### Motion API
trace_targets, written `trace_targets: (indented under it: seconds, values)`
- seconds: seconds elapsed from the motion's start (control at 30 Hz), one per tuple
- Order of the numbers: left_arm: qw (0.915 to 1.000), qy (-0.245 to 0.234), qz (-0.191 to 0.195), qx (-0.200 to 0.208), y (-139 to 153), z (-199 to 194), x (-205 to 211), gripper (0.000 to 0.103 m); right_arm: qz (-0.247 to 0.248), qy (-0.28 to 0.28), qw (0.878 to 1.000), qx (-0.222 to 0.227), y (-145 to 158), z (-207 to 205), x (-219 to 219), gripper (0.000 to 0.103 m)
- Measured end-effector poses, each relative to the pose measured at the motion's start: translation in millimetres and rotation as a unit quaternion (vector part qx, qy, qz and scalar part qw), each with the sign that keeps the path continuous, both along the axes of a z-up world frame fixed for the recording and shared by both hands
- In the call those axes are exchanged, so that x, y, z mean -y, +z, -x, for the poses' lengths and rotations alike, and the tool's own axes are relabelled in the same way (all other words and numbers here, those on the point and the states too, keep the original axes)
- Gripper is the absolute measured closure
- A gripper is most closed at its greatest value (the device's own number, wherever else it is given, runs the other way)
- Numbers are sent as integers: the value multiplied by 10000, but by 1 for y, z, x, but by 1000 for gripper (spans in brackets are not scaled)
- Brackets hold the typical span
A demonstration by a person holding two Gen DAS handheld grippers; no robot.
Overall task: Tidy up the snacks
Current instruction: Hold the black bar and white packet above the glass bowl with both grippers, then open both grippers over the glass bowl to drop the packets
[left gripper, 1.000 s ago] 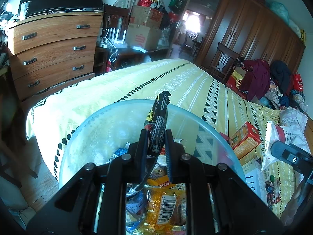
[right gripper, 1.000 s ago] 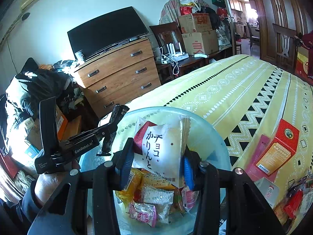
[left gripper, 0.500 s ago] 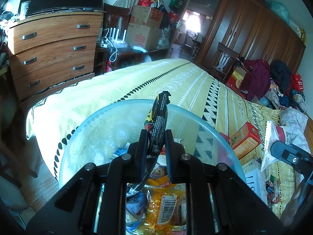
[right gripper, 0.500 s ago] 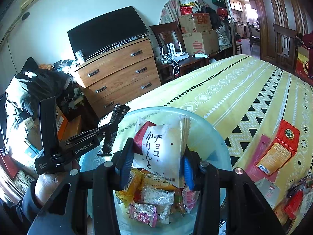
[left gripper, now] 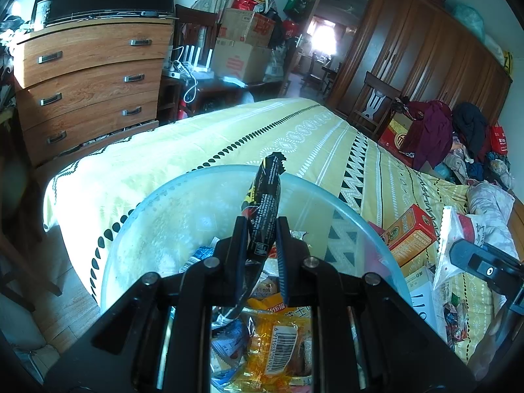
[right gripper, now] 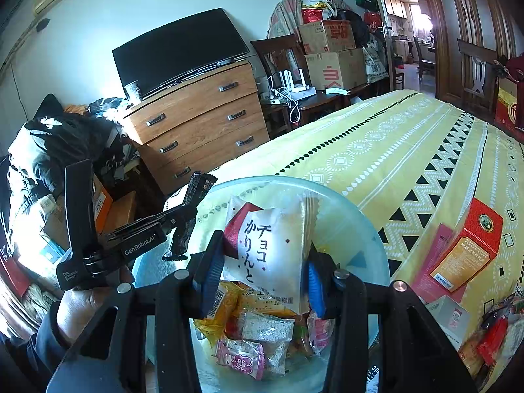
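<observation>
Both wrist cams sit right behind their own fingers, tilted down, close over the clear bowl. Left faces the wardrobe at 1 o'clock, right the dresser at 11. They share bowl, bed, probably dresser.

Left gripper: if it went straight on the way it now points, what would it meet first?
Probably the far inner wall of the clear bowl. The left gripper, shut on a black snack bar, points down over the bowl; depth is unclear.
</observation>
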State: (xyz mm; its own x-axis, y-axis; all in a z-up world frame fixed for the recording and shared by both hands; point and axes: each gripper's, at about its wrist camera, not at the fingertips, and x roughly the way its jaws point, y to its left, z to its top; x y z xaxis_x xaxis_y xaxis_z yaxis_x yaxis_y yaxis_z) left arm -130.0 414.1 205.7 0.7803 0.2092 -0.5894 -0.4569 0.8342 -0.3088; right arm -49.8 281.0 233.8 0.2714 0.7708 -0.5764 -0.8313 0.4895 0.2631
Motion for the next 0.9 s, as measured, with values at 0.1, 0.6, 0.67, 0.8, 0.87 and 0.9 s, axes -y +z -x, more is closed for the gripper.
trace_targets:
  seconds: [0.1,0.6,0.67,0.8,0.87,0.9]
  values:
    - [10000,-5,-3,0,0,0,0,86,18,10,10000,-9,-1,0,-1,55]
    - [10000,0,7,-1,0,0,1,86,29,23,10000,-8,-1,1,-2,55]
    - [10000,0,12,-2,0,0,0,86,34,24,10000,-9,-2,1,-2,55]
    - [10000,-3,9,-6,0,0,1,86,45,24,10000,-22,-2,1,-3,55]
    - [10000,-7,4,-18,-1,0,1,85,48,21,10000,-16,-2,1,-4,55]
    - [10000,-9,7,-33,-1,-1,1,85,49,23,10000,-22,-2,1,-4,55]
